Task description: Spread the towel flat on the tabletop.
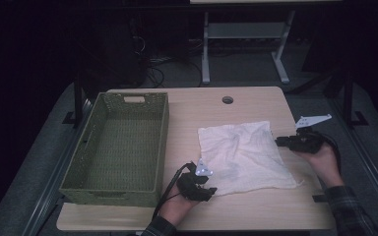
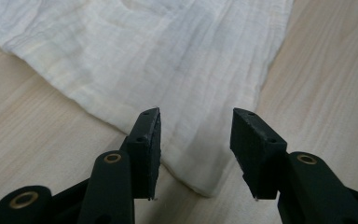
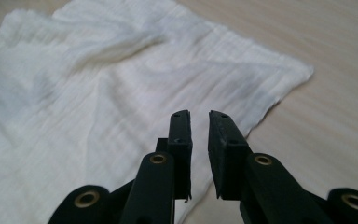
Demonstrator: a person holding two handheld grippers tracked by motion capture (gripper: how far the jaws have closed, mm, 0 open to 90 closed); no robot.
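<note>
A crumpled white square cloth (image 1: 243, 155) is lying flat on the pale wooden bench (image 1: 256, 206), right of a green woven basket (image 1: 120, 147). The left gripper (image 2: 196, 140) is hovering with fingers spread over the cloth's near corner. The right gripper (image 3: 199, 140) is sitting at the cloth's right edge, fingers narrowly parted, pinching nothing.

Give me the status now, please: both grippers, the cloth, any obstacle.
Left gripper open at cloth corner. Right gripper slightly open, at cloth edge, gripping nothing. Cloth flat, rumpled. Basket off to the side.
</note>
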